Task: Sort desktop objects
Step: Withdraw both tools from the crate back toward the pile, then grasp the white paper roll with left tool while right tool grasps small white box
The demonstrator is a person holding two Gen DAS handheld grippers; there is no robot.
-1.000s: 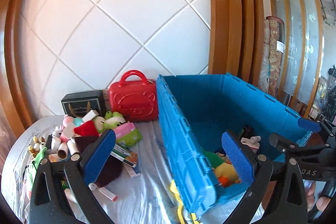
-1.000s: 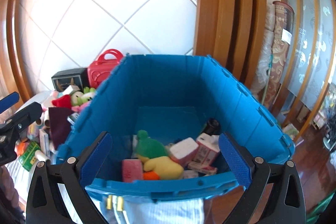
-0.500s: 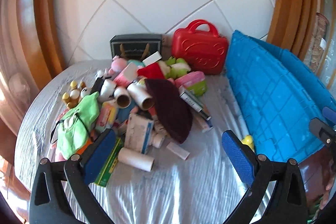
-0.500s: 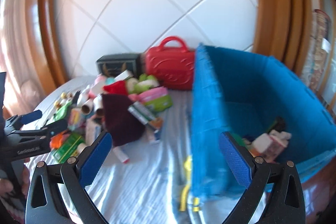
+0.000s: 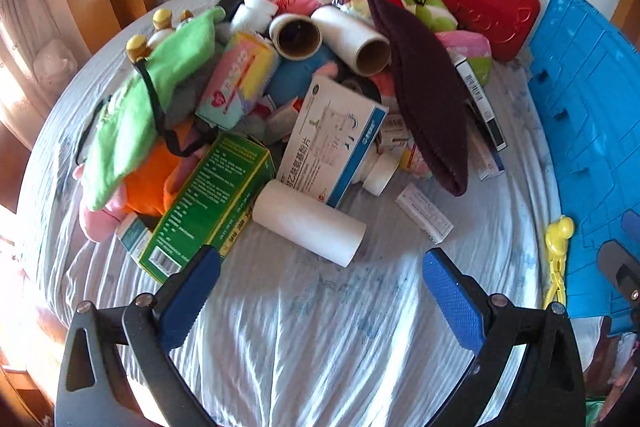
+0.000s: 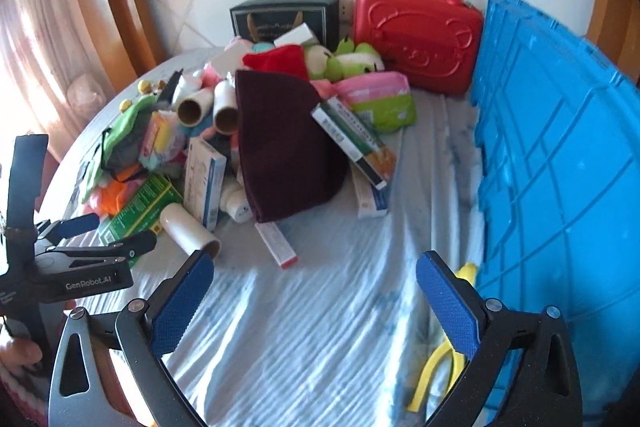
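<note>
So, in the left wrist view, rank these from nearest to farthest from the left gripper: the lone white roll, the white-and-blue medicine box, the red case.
From the left gripper, which is open and empty:
1. White roll, lying just ahead, at the near edge of the pile.
2. White-and-blue medicine box, behind the roll, mid-pile.
3. Red case, far back right, by the wall.

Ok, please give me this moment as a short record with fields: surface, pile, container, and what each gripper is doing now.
surface: table under a pale wrinkled cloth
pile: boxes, paper rolls and soft toys; a white roll lies nearest, beside a green box
container: blue crate at the right, beside a red case
left gripper: open, empty, facing the pile
right gripper: open, empty, above bare cloth
</note>
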